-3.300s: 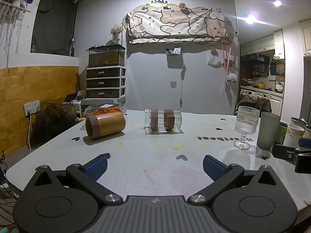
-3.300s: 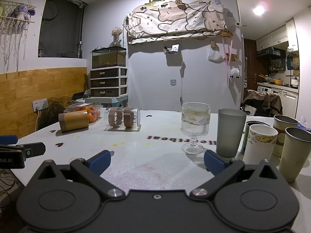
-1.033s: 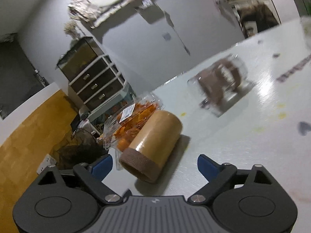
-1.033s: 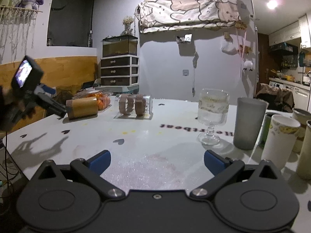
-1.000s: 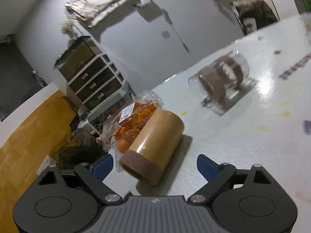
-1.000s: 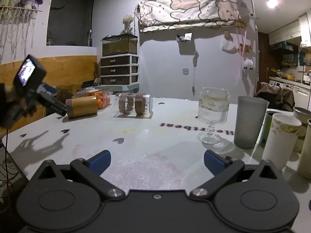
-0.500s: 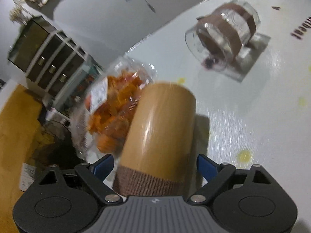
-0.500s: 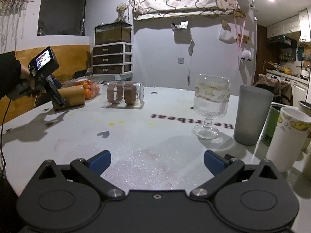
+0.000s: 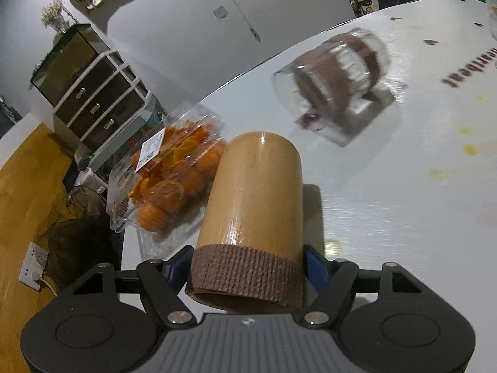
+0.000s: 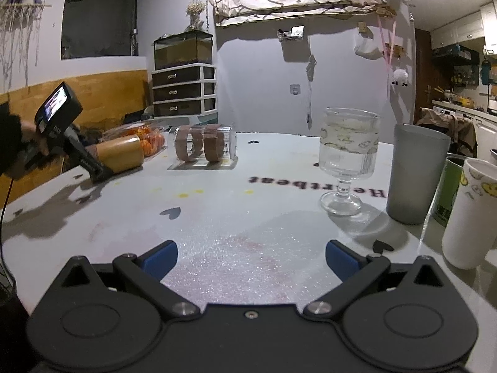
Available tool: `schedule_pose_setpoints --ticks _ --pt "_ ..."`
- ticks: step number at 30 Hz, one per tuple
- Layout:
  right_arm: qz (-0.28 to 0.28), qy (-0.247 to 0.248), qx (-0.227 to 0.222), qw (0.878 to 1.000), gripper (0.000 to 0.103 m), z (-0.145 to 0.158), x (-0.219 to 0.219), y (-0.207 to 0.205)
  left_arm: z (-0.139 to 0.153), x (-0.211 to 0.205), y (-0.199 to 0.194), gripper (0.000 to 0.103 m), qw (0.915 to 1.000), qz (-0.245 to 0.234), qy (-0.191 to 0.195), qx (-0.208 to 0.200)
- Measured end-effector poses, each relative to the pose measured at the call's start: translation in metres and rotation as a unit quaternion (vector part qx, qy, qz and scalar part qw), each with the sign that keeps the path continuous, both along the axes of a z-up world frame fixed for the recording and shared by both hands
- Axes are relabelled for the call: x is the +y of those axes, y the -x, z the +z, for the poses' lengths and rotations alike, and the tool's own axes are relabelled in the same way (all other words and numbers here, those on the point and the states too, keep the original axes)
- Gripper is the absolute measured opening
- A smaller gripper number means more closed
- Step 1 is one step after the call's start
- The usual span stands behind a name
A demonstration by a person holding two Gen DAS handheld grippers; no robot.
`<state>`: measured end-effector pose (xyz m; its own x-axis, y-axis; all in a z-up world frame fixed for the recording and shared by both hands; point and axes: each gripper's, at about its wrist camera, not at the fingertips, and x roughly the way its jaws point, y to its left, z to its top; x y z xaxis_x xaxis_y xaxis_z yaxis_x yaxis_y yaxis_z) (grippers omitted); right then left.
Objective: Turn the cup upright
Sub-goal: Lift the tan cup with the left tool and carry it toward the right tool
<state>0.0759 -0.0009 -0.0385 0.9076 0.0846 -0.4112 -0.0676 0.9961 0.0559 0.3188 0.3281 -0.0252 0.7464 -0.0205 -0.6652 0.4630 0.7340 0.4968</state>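
A tan bamboo cup point(image 9: 254, 192) with a brown knitted band at its rim lies on its side on the white table point(image 9: 403, 205). My left gripper point(image 9: 247, 269) is shut on the cup's banded rim end, with a blue pad on each side. In the right wrist view the cup point(image 10: 119, 153) lies at the far left with the left gripper point(image 10: 93, 163) on it. A clear glass cup point(image 9: 335, 74) with two brown bands also lies on its side farther back point(image 10: 203, 146). My right gripper point(image 10: 251, 256) is open and empty over the table's near edge.
A clear box of orange fruit point(image 9: 164, 168) touches the bamboo cup's left side. At the right stand a stemmed glass point(image 10: 348, 158), a grey tumbler point(image 10: 416, 174), a green cup point(image 10: 449, 186) and a white paper cup point(image 10: 469, 214). The table edge runs left of the cup.
My left gripper has moved in on the bamboo cup and its fingers have closed onto the banded rim end. The right gripper has barely moved.
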Motion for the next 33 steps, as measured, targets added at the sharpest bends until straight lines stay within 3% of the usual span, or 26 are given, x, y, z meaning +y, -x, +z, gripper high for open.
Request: schedule_pose_setpoints --ticks 5,12,18,23,28,33 --pt "0.008 -0.011 -0.013 1.0 0.102 0.004 -0.006 0.013 0.0 -0.026 0.042 0.074 0.9994 0.01 0.031 -0.009" --pt "-0.002 -0.025 -0.03 0.999 0.102 0.01 -0.022 0.033 -0.001 -0.073 0.122 0.074 0.9951 -0.07 0.069 -0.015" --pt "-0.017 -0.03 -0.041 0.999 0.102 0.015 -0.035 0.05 -0.005 -0.108 0.185 0.073 0.9836 -0.157 0.088 -0.01" --pt "-0.04 -0.042 -0.049 0.997 0.102 0.019 -0.047 0.065 -0.012 -0.136 0.231 0.073 0.9696 -0.235 0.065 -0.023" --pt "-0.06 -0.042 -0.034 0.997 0.102 0.022 -0.053 0.064 -0.018 -0.149 0.255 0.073 0.9609 -0.267 0.07 -0.026" --pt "-0.045 -0.056 -0.011 0.997 0.102 0.03 -0.056 0.026 -0.019 -0.148 0.269 0.074 0.9557 -0.283 0.078 -0.026"
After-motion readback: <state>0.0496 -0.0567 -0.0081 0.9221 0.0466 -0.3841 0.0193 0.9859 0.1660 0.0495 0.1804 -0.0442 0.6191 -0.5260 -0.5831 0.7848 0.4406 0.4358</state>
